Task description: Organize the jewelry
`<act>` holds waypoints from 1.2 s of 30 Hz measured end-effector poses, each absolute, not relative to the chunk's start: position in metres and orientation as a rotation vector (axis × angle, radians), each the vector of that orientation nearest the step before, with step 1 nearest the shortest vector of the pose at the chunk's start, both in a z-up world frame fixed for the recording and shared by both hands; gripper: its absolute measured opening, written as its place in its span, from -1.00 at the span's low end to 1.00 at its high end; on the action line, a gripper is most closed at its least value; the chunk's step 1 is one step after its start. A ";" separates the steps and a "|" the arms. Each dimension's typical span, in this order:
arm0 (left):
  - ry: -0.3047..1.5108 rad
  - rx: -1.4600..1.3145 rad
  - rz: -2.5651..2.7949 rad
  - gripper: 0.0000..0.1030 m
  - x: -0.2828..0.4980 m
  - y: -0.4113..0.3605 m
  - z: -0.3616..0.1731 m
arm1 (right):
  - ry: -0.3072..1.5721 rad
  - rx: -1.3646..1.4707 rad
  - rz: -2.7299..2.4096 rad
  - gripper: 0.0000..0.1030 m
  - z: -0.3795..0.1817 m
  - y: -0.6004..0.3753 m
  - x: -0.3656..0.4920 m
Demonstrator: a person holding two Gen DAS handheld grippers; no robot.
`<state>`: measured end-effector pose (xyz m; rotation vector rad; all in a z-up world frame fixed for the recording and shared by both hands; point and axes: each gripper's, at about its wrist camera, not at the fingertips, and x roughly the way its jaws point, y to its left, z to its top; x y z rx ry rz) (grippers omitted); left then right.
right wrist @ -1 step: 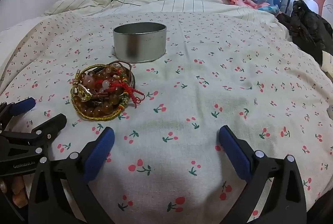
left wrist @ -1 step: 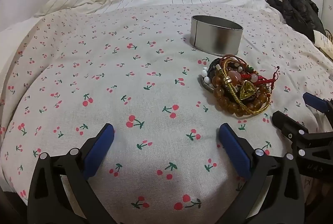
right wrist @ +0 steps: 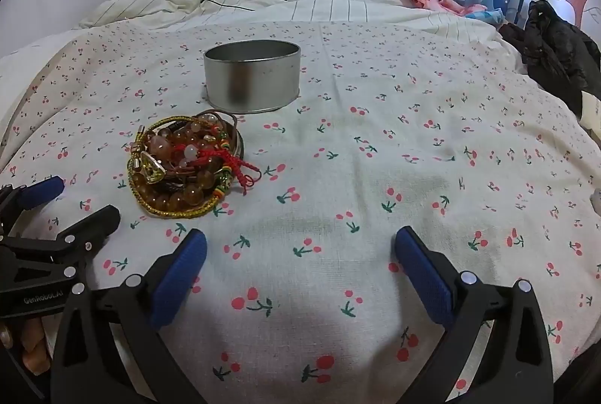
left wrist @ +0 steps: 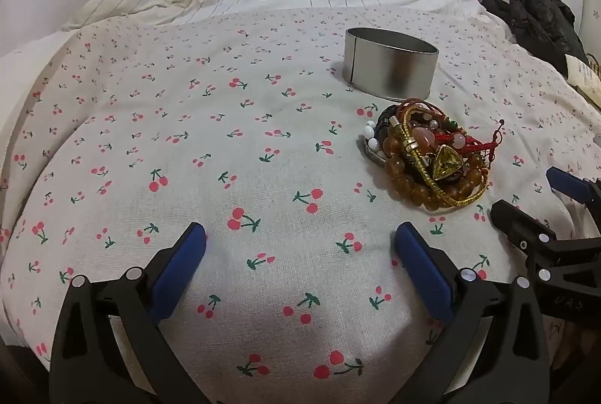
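Jewelry lay before us as one tangled heap of bracelets (left wrist: pixel 428 159): amber-brown round beads, a gold braided cord, a red knotted string with tassels, a few white and pink beads, and a yellow faceted triangular stone set in gold. It rested on the white bedsheet printed with red cherries (left wrist: pixel 188 141), just in front of a round open silver metal tin (left wrist: pixel 390 69) that stood upright, the heap's far edge nearly touching the tin's base.

Our left gripper (left wrist: pixel 300 265), black with blue padded fingers (left wrist: pixel 180 268), had its jaws spread as wide as they go, with nothing between them but the sheet; it held and touched nothing. Our right gripper (right wrist: pixel 300 265), of the same make, was likewise fully spread and empty.

From the left wrist view we saw the heap ahead and to the right of the left gripper, well clear of its right finger, with the right gripper's tips (left wrist: pixel 541 208) just beside the heap's right edge. From the right wrist view the heap (right wrist: pixel 188 167) lay ahead and to the left, near the left finger, with the left gripper (right wrist: pixel 64 205) just to the heap's left.
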<state>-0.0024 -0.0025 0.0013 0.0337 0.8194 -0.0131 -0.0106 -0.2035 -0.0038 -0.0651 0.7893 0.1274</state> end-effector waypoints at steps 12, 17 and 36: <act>0.814 0.036 -0.007 0.88 -0.004 -0.004 0.002 | 0.789 -0.072 0.124 0.86 -0.005 -0.202 -0.009; 0.813 0.037 -0.005 0.88 -0.003 -0.004 0.002 | 0.788 -0.074 0.123 0.86 -0.006 -0.203 -0.009; 0.812 0.040 -0.006 0.88 -0.004 -0.004 0.001 | 0.783 -0.078 0.121 0.86 -0.006 -0.202 -0.009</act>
